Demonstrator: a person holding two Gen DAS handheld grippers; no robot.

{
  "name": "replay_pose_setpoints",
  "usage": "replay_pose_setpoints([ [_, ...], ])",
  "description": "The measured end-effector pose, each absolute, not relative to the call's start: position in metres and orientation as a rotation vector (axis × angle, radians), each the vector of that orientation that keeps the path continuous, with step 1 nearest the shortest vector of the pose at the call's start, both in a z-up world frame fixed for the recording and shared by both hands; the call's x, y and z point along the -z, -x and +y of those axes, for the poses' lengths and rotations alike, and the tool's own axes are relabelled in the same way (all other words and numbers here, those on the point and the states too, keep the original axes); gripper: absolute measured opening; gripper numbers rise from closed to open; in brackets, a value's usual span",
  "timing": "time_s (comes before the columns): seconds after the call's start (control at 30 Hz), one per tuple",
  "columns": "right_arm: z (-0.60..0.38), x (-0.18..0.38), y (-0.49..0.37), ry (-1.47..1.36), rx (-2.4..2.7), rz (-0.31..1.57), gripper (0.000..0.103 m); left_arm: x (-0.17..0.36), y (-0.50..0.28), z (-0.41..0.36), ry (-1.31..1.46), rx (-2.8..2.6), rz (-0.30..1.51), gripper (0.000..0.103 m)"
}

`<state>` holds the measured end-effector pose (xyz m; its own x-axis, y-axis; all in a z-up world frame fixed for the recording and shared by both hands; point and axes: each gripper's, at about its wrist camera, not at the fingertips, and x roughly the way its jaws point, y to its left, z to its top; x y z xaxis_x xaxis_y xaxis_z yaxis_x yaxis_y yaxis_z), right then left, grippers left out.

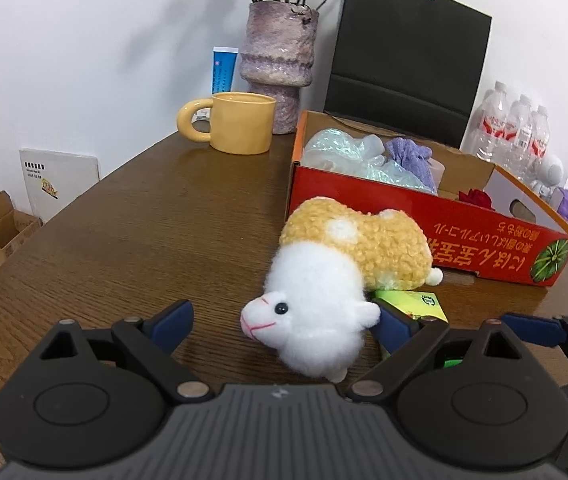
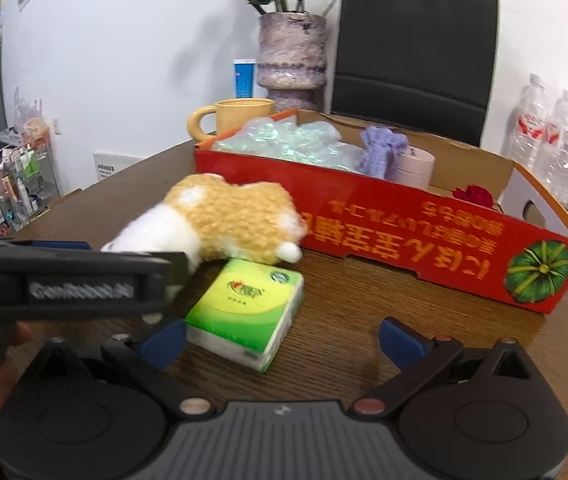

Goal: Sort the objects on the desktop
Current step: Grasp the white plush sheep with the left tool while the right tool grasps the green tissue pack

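Brown wood-grain table (image 1: 124, 232) carries all items in the left wrist view. The left gripper (image 1: 284, 322) is spread wide, with the head of the plush sheep (image 1: 323, 280) between its blue fingertips (image 1: 174, 322). The far fingertip lies just beside the toy's ear; contact cannot be confirmed. The sheep lies on its side, yellow body toward the red cardboard box (image 1: 423, 232) and just in front of its long wall. A green tissue pack (image 1: 415, 304) shows partly behind the sheep. The box already holds a bubble-wrap bundle (image 1: 347, 156), a purple knitted item (image 1: 407, 156) and a red rose (image 1: 477, 198). A yellow mug (image 1: 240, 122) and a vase (image 1: 280, 64) stand behind, on the table.

In the right wrist view, the right gripper (image 2: 282, 340) is likewise released and holds nothing. The tissue pack (image 2: 244, 312) lies flat on the table between its fingers, nearer the left fingertip (image 2: 164, 340); no contact is visible. The sheep (image 2: 220, 220) rests against the far edge of the pack. The left gripper's body crosses the frame from the left, blurred. The box (image 2: 403, 232) sits well within reach beyond both objects.

Step in hand, as judged: both tools are positioned for pickup. The next move calls for closing on each item. The plush is soft and will compress, so a deep bite is advisable. Lift the sheep clear first, since it overlaps the pack.
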<state>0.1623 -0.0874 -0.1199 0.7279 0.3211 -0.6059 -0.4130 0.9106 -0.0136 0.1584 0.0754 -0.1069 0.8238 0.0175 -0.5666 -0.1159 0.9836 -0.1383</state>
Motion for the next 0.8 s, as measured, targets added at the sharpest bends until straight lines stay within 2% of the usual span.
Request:
replay_pose_setpoints([
  [0.3,-0.110,0.118,-0.164,0.059,-0.358,0.634,0.103,0.106,-0.155,0.086,0.223,-0.096,0.573,0.096],
  [0.6,-0.100,0.119,-0.170,0.122,-0.409,0.613,0.103,0.106,-0.157,0.081,0.191,-0.086,0.576,0.096],
  [0.8,-0.100,0.122,-0.185,0.123,-0.456,0.656,0.101,0.105,-0.164,0.072,0.133,-0.041,0.591,0.090],
])
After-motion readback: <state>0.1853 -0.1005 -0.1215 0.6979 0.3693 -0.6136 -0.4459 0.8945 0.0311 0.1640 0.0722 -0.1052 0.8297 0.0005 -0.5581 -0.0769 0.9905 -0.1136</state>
